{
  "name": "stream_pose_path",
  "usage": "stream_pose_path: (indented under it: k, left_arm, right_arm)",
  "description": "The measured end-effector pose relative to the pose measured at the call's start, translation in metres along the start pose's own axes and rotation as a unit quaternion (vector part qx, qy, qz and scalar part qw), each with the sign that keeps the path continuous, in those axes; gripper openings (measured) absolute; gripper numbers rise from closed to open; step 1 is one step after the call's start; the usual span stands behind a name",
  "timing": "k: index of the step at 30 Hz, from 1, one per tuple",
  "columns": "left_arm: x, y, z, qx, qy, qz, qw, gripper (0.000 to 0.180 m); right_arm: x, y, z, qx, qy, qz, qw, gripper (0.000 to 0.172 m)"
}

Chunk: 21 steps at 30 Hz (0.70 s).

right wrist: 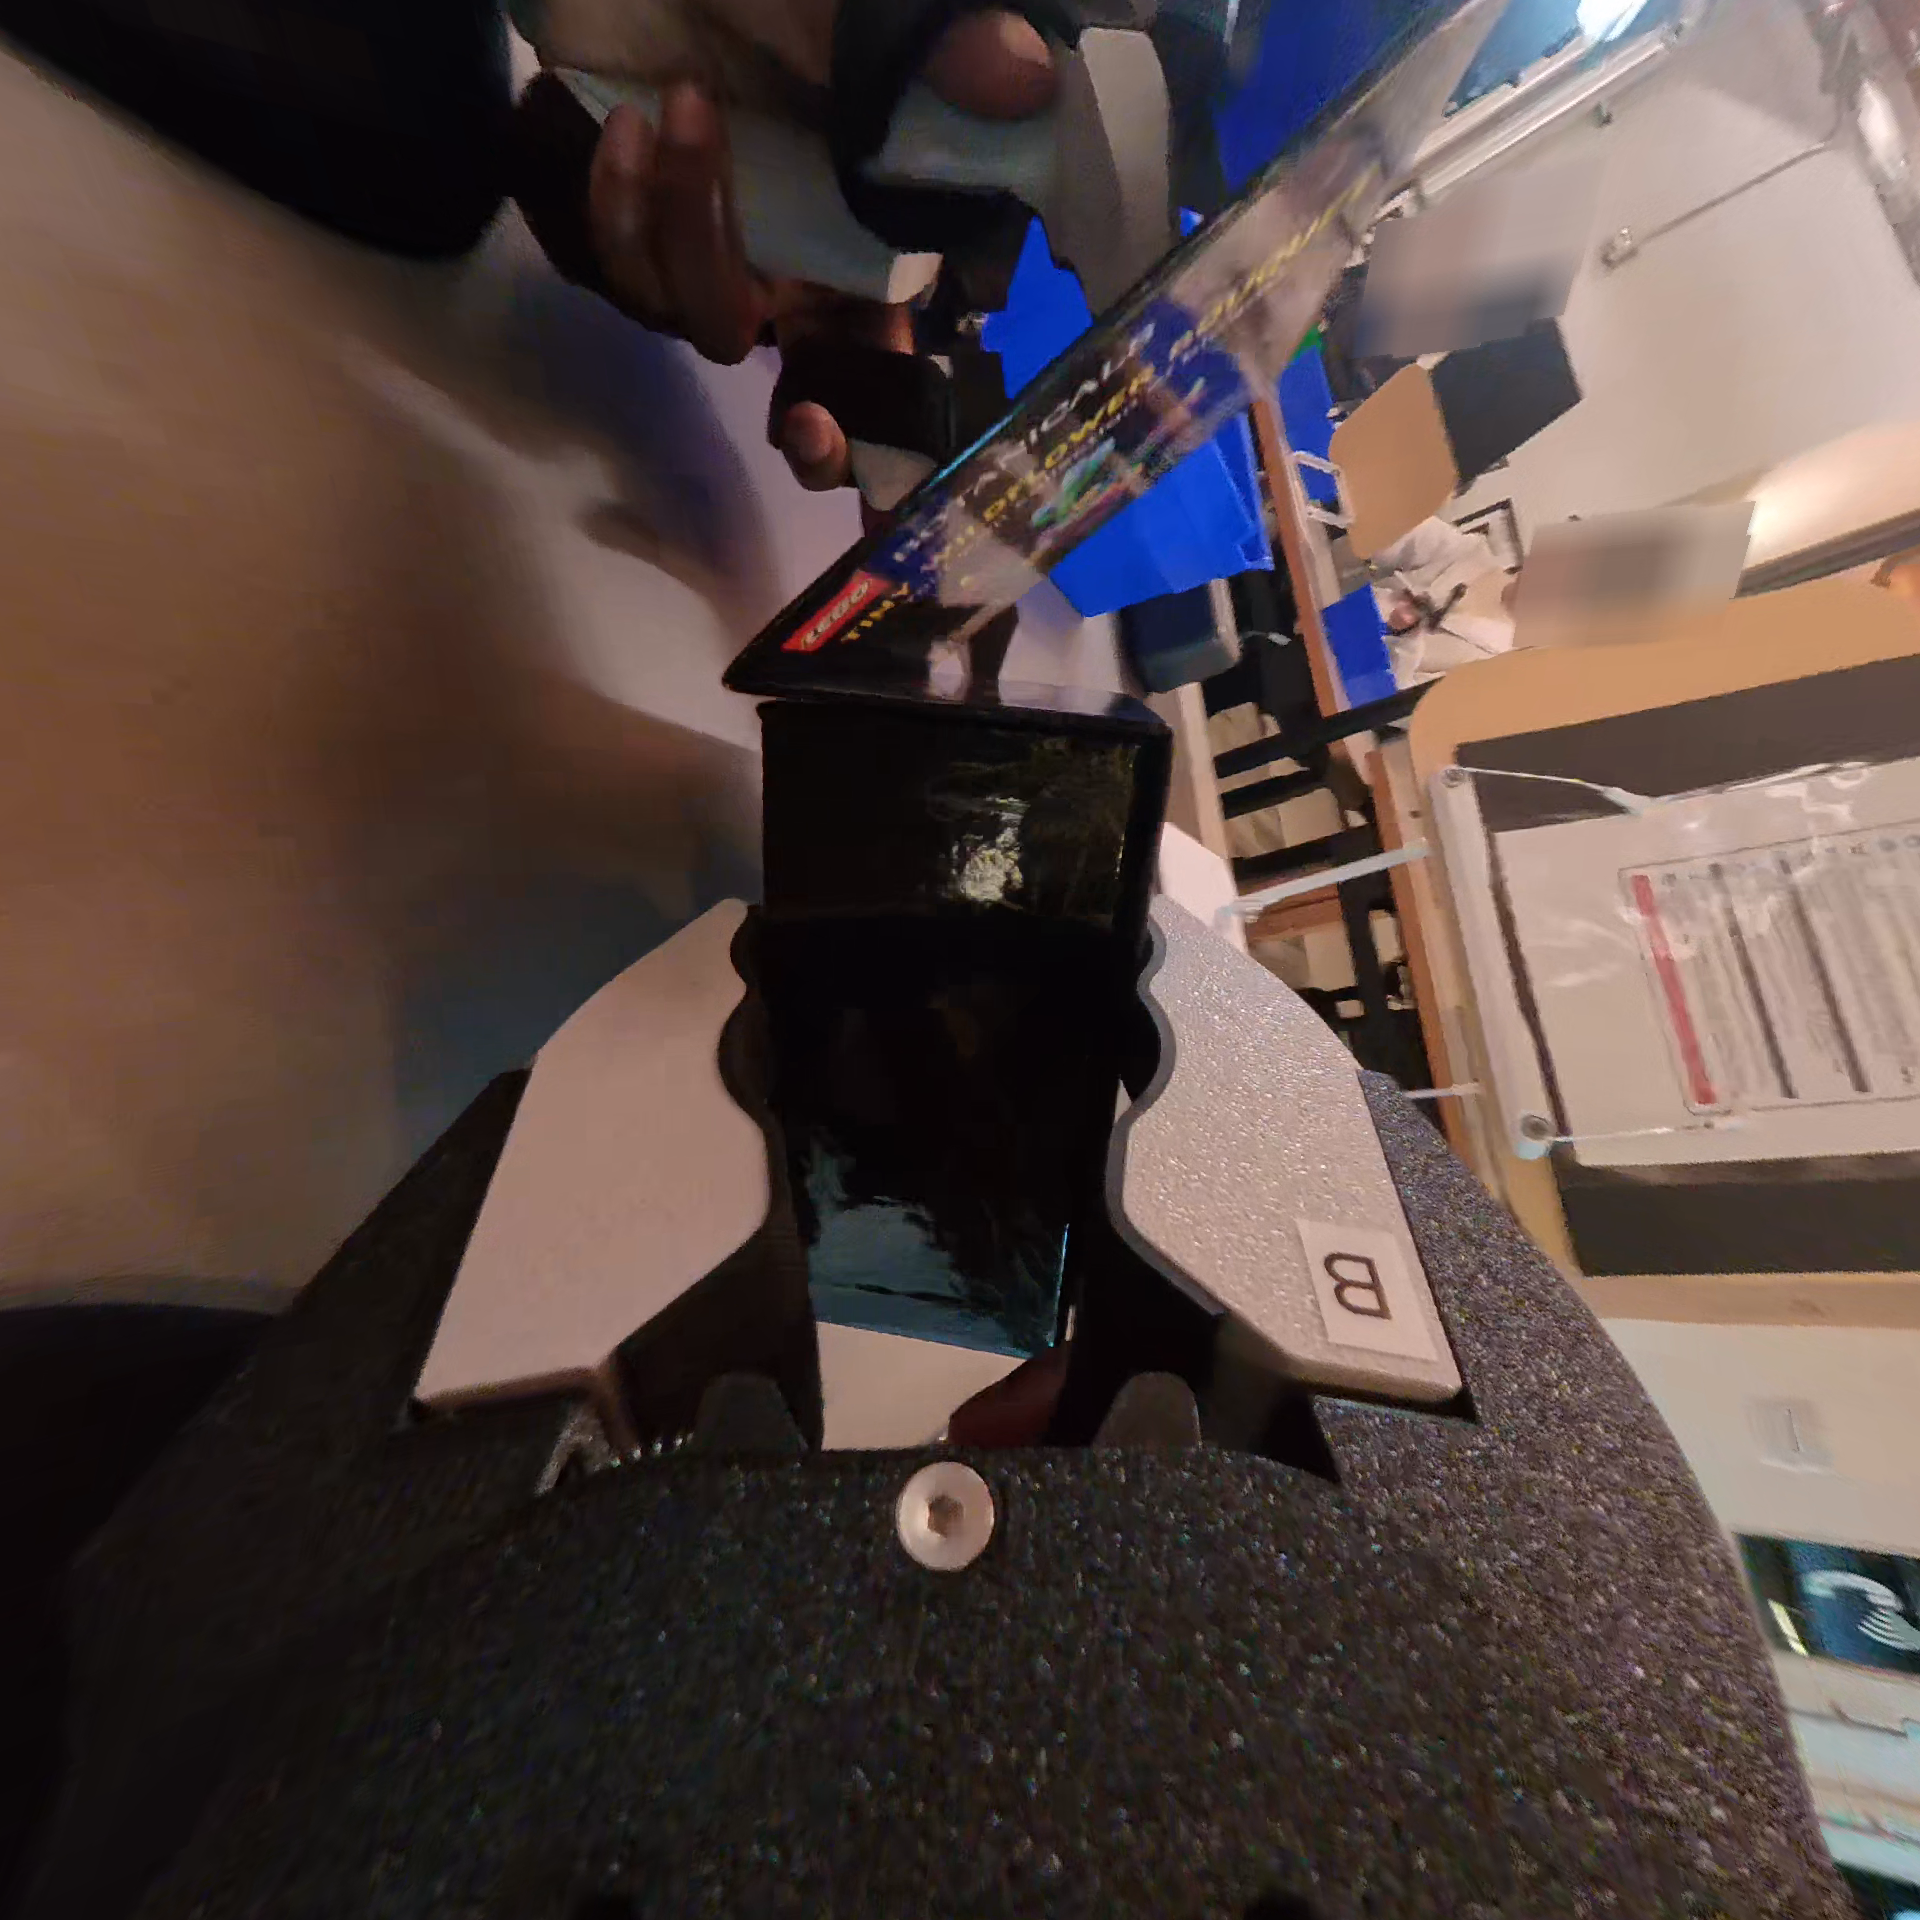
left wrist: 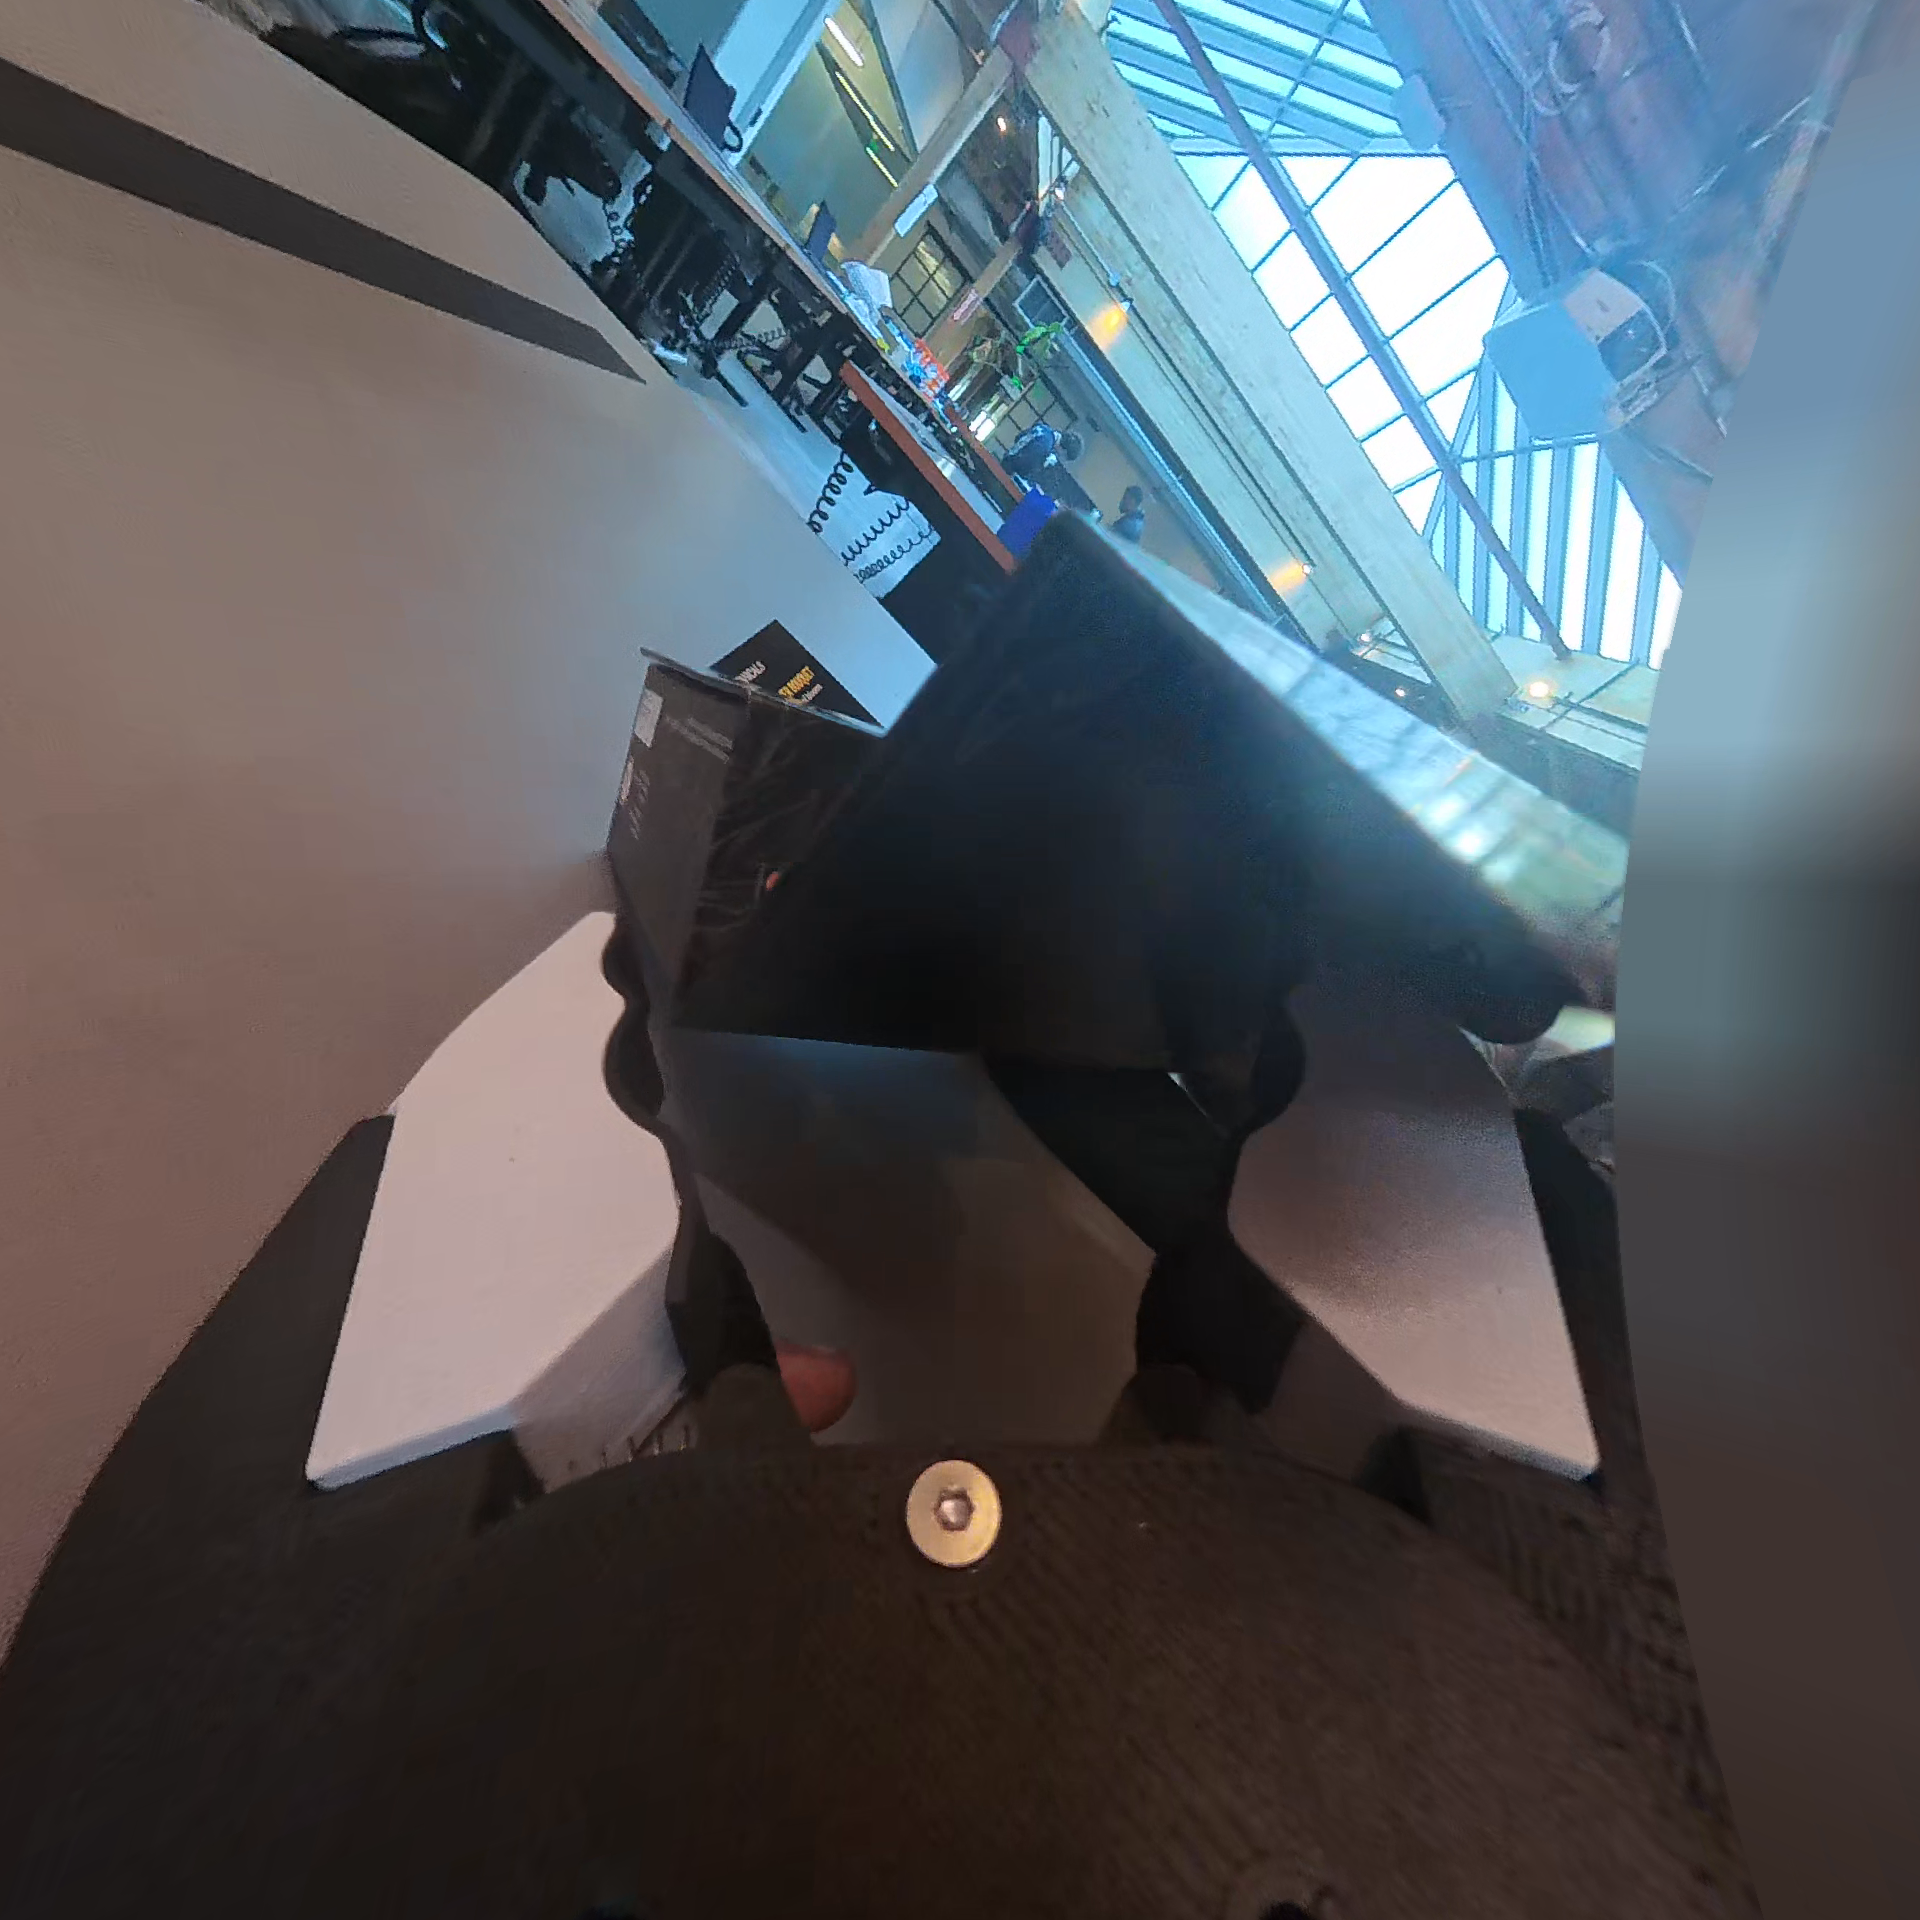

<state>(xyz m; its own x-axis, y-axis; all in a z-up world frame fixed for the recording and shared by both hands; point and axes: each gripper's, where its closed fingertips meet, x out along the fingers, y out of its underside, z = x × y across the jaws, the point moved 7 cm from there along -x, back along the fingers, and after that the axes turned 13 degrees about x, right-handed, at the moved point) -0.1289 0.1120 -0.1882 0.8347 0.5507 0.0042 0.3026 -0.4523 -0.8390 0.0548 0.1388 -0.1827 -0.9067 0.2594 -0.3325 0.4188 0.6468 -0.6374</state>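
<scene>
My right tongs (right wrist: pixel 940 1023) are clamped on a black glossy box (right wrist: pixel 951 831): both pale fingers (right wrist: pixel 1226 1049) press flat against its two narrow sides, and the box runs from deep in the grip out past the tips. Its lid flap (right wrist: pixel 1049 457) (printed, colourful, blurred with motion) stands hinged open at the far end, slanting up to the right.

My left tongs (left wrist: pixel 951 997) stand wide apart around the same box (left wrist: pixel 935 862), seen here dark and in shadow. The left finger (left wrist: pixel 623 1029) lies close along the box's grey side panel; whether it touches I cannot tell. The right fingertip is hidden behind the raised flap (left wrist: pixel 1195 727), so I cannot tell whether this pair grips anything.

In the right wrist view, a hand (right wrist: pixel 675 218) on the other white handle shows at far left, above the box.

Surroundings: pale worktop (left wrist: pixel 260 623) to the left; blue bins (right wrist: pixel 1174 540) beyond the flap; a plywood board with a clear sleeved sheet (right wrist: pixel 1766 987) at far right; skylight glazing (left wrist: pixel 1371 260) overhead.
</scene>
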Motion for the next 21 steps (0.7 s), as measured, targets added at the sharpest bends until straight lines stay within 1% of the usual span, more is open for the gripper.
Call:
stream_pose_path:
  k: [3,6,8,9,10,13,14,15,16,17,18,19,21]
  left_arm:
    - [-0.001,0.0,0.0,-0.01,0.0,-0.011,1.0,0.113]
    - [-0.003,0.001,0.0,-0.013,0.007,-0.013,1.0,0.109]
    - [-0.003,0.003,0.003,-0.015,0.003,-0.011,1.0,0.108]
    - [-0.003,0.003,0.004,-0.018,-0.001,-0.01,1.0,0.106]
    - [-0.003,0.003,0.004,-0.02,-0.004,-0.012,1.0,0.105]
    - [-0.005,0.003,0.005,-0.026,-0.002,-0.021,0.999,0.104]
    - [-0.006,0.003,0.005,-0.029,-0.003,-0.023,0.999,0.103]
    - [-0.006,0.003,0.006,-0.032,-0.004,-0.024,0.999,0.102]
    - [-0.007,0.003,0.007,-0.036,-0.006,-0.023,0.999,0.102]
    - [-0.007,0.003,0.008,-0.039,-0.006,-0.023,0.999,0.101]
    - [-0.007,0.003,0.008,-0.041,-0.004,-0.023,0.999,0.101]
    - [-0.007,0.003,0.008,-0.042,-0.003,-0.024,0.999,0.1]
    - [-0.007,0.004,0.009,-0.044,-0.001,-0.021,0.999,0.099]
  right_arm:
    - [0.001,-0.001,0.009,0.018,-0.05,0.016,0.998,0.068]
    - [0.002,0.0,0.015,0.028,-0.074,0.017,0.997,0.064]
    - [0.003,-0.001,0.016,0.042,-0.092,0.014,0.995,0.066]
    - [0.004,-0.002,0.017,0.049,-0.102,0.013,0.993,0.069]
    - [0.004,-0.003,0.018,0.06,-0.118,0.014,0.991,0.078]
    - [0.004,-0.01,0.015,0.132,-0.176,0.008,0.975,0.097]
    - [0.003,-0.011,0.009,0.178,-0.192,0.004,0.965,0.108]
    - [0.002,-0.011,0.001,0.242,-0.212,0.003,0.947,0.126]
    - [0.0,-0.008,-0.009,0.315,-0.23,0.005,0.921,0.144]
    - [-0.003,-0.003,-0.02,0.38,-0.238,0.006,0.894,0.148]
    - [-0.007,0.004,-0.03,0.427,-0.233,0.001,0.874,0.147]
    - [-0.011,0.015,-0.038,0.463,-0.212,0.006,0.861,0.147]
    - [-0.013,0.044,-0.045,0.521,-0.176,0.059,0.833,0.147]
